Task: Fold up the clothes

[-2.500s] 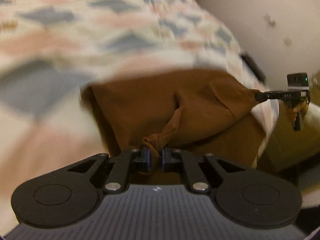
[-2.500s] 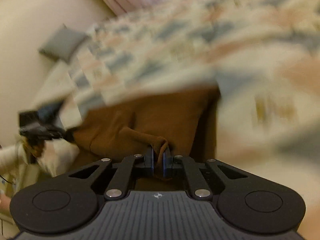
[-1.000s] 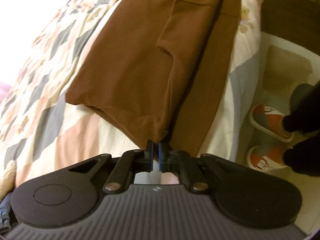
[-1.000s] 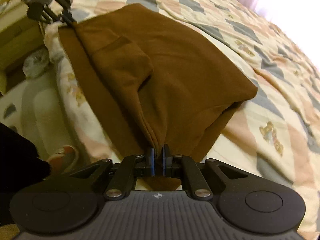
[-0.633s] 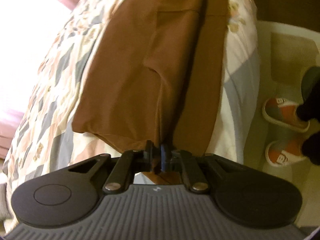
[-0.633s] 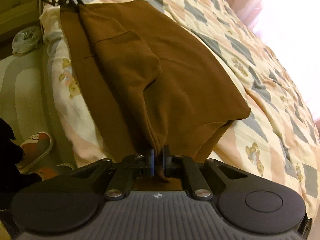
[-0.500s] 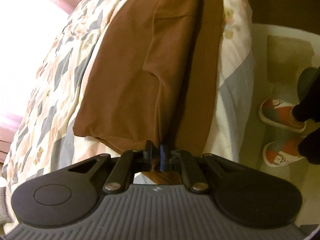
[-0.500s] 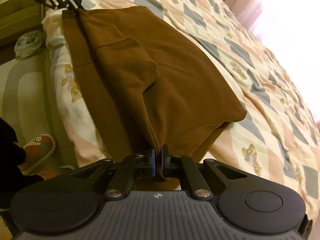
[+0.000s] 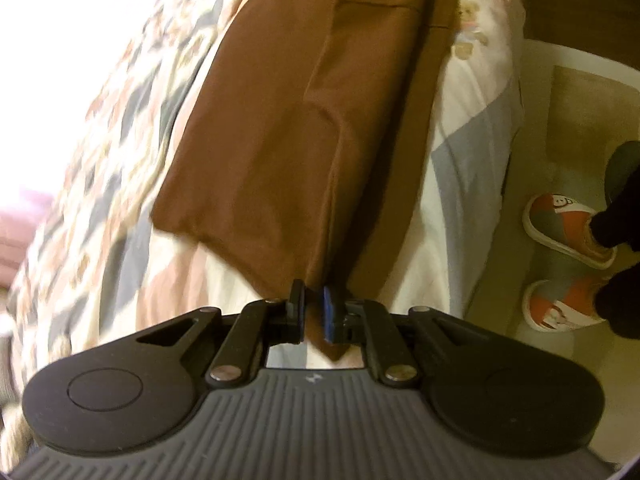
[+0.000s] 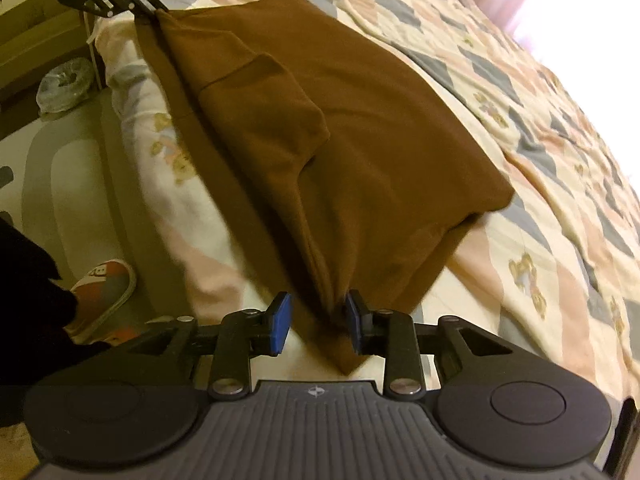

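No readable writing anywhere; only a small pale emblem on the ribbed grey body of each tool and a cartoon face on the slippers [image 9: 568,268]. One brown garment [image 10: 352,120], folded over on itself, lying along the near edge of the bed [image 10: 560,240], with one long side hanging down over that edge. One patchwork quilt in grey, peach and cream squares with bear prints covering the bed. Two slippers, orange and grey, on the floor beside the bed, dark trouser legs rising from them. One crumpled clear plastic bag [image 10: 64,84] on the floor near the far corner of the bed. Two tongs: left tongs [image 9: 314,314] parted by a narrow gap, a corner of the brown cloth lying loose between the pads, no firm pinch to be seen; right tongs [image 10: 318,322] spread clearly wider, blue pads well apart, the other cloth corner lying between them and against the right-hand pad [image 10: 354,320] only. Half a second ago both pairs clamped tight on those corners; now both loosened, the right more than the left, and the garment settled in much the same place on the bed edge.
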### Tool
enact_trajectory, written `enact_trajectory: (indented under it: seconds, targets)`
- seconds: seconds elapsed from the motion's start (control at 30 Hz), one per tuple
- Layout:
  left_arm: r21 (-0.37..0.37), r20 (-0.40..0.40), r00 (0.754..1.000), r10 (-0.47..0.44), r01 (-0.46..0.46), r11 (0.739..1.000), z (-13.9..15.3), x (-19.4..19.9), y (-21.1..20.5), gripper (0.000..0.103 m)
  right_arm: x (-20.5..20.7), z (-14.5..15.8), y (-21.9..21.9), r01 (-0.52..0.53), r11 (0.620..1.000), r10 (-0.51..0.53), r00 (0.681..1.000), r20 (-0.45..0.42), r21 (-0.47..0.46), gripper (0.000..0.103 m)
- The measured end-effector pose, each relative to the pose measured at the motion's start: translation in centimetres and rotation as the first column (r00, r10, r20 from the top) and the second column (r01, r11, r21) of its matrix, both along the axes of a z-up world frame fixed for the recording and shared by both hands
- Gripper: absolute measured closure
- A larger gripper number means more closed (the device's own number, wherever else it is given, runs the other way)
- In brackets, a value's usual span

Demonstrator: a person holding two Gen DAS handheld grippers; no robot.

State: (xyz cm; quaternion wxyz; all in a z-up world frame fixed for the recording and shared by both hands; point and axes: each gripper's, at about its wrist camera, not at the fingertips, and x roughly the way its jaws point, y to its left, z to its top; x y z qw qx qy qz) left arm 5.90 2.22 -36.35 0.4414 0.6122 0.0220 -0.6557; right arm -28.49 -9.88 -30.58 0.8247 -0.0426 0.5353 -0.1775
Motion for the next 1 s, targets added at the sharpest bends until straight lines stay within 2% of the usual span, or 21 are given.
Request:
enact_trajectory:
  seconds: [0.03, 0.1, 0.13, 0.2, 0.3, 0.4, 0.47, 0.53, 0.57, 0.63, 0.67, 0.77, 0.8, 0.83, 0.93, 1.0]
  targets:
    - [0.009, -0.006, 1.0, 0.028, -0.028, 1.0, 0.7, 0.2, 0.1, 0.094, 0.0, 1.0, 0.0, 0.024, 1.0, -0.024, 0.999, 0.033, -0.004, 0.074]
    - [0.023, -0.08, 0.991, 0.112, -0.11, 0.994, 2.9, 0.7, -0.3, 0.094, 0.3, 2.9, -0.2, 0.084, 0.996, -0.083, 0.989, 0.125, 0.0, 0.074]
    - [0.008, -0.173, 0.972, 0.16, -0.161, 0.987, 4.5, 0.7, -1.1, 0.094, 0.9, 3.7, -0.5, 0.117, 0.993, -0.119, 0.974, 0.194, 0.022, 0.073]
    - [-0.008, -0.353, 0.904, 0.24, -0.259, 0.966, 7.3, 0.6, -2.8, 0.094, 2.7, 4.0, -0.8, 0.136, 0.99, -0.143, 0.946, 0.292, 0.044, 0.074]
    - [-0.028, -0.569, 0.784, 0.248, -0.321, 0.947, 8.0, -2.0, -6.4, 0.093, 5.8, 2.2, -1.0, 0.126, 0.988, -0.151, 0.931, 0.334, 0.094, 0.074]
    - [0.03, -0.624, 0.726, 0.288, -0.345, 0.938, 4.6, -4.6, -9.4, 0.093, 7.4, -0.7, -1.4, 0.139, 0.985, -0.164, 0.94, 0.301, 0.105, 0.079]
    - [0.083, -0.58, 0.741, 0.339, -0.36, 0.929, 1.4, -6.2, -10.4, 0.095, 7.2, -2.9, -2.2, 0.153, 0.981, -0.181, 0.948, 0.261, 0.123, 0.087]
    - [0.091, -0.517, 0.78, 0.353, -0.36, 0.929, -1.2, -7.5, -10.3, 0.095, 6.8, -4.4, -2.9, 0.148, 0.978, -0.179, 0.957, 0.229, 0.147, 0.096]
    - [0.091, -0.493, 0.793, 0.358, -0.362, 0.928, -1.9, -7.9, -10.1, 0.095, 6.8, -4.5, -3.2, 0.143, 0.977, -0.175, 0.961, 0.215, 0.156, 0.098]
    - [0.094, -0.491, 0.785, 0.378, -0.384, 0.919, -0.7, -7.7, -9.9, 0.096, 6.8, -3.4, -3.7, 0.144, 0.977, -0.173, 0.966, 0.19, 0.16, 0.096]
    - [0.091, -0.493, 0.78, 0.386, -0.395, 0.914, 0.0, -7.4, -9.9, 0.096, 6.6, -2.3, -4.2, 0.162, 0.971, -0.197, 0.958, 0.208, 0.173, 0.094]
    - [0.018, -0.526, 0.764, 0.374, -0.43, 0.903, 4.1, -4.4, -9.7, 0.094, 6.3, 1.3, -6.8, 0.222, 0.957, -0.273, 0.908, 0.319, 0.187, 0.088]
    - [-0.013, -0.525, 0.766, 0.371, -0.443, 0.896, 5.0, -3.6, -10.5, 0.094, 6.4, 2.4, -7.8, 0.241, 0.953, -0.294, 0.884, 0.363, 0.183, 0.081]
    - [-0.041, -0.524, 0.768, 0.368, -0.454, 0.89, 5.8, -2.7, -11.3, 0.094, 7.1, 2.4, -8.7, 0.245, 0.956, -0.289, 0.882, 0.373, 0.16, 0.076]
    - [-0.094, -0.514, 0.779, 0.359, -0.467, 0.879, 5.8, -0.6, -15.1, 0.095, 9.9, 1.0, -11.1, 0.242, 0.968, -0.25, 0.897, 0.366, 0.069, 0.076]
    - [-0.086, -0.511, 0.787, 0.347, -0.449, 0.889, 4.3, -0.3, -17.6, 0.094, 11.8, 0.1, -12.8, 0.237, 0.971, -0.224, 0.906, 0.359, 0.009, 0.076]
